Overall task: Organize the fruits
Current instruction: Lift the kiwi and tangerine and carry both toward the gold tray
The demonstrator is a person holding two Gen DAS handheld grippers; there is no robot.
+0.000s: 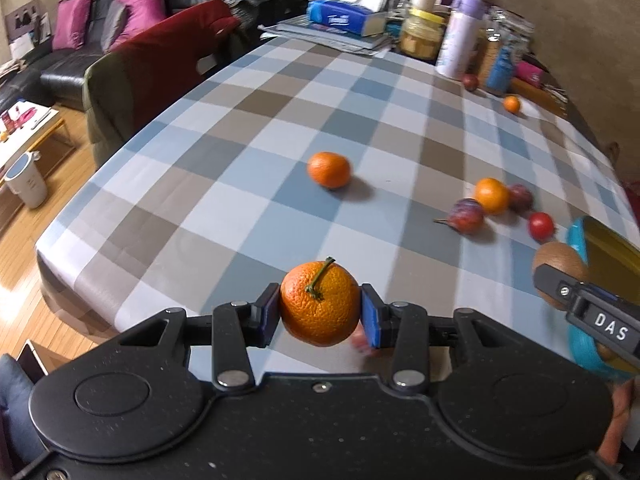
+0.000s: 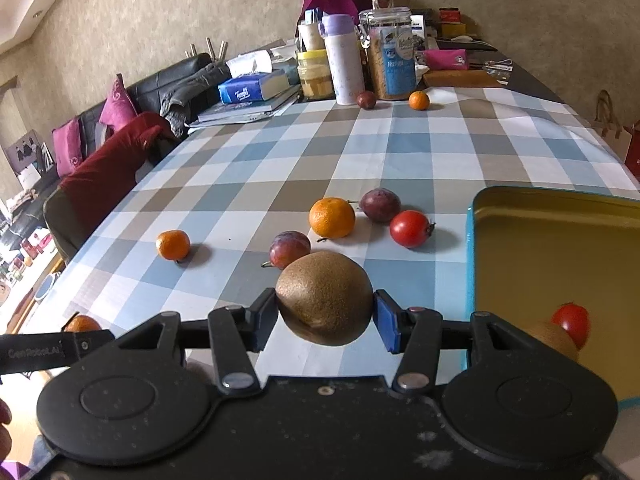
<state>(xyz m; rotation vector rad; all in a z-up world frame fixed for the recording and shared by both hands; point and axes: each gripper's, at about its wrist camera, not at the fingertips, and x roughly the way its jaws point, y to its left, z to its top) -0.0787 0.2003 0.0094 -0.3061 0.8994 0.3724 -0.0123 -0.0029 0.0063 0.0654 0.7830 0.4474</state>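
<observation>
Both grippers loaded, tin at the right edge

Your left gripper point(image 1: 320, 312) is clamped on a stemmed orange point(image 1: 320, 304), and your right gripper point(image 2: 326, 316) on a kiwi point(image 2: 325, 298), low in each frame. The pads pinch rounded skin, so a jolt could roll either fruit free. The blue tin point(image 2: 476, 248), lower right, has a raised rim to catch on; the tablecloth point(image 2: 280, 168) beyond is open.

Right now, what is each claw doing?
Left claw: closed on the stemmed orange.
Right claw: closed on the kiwi.
</observation>
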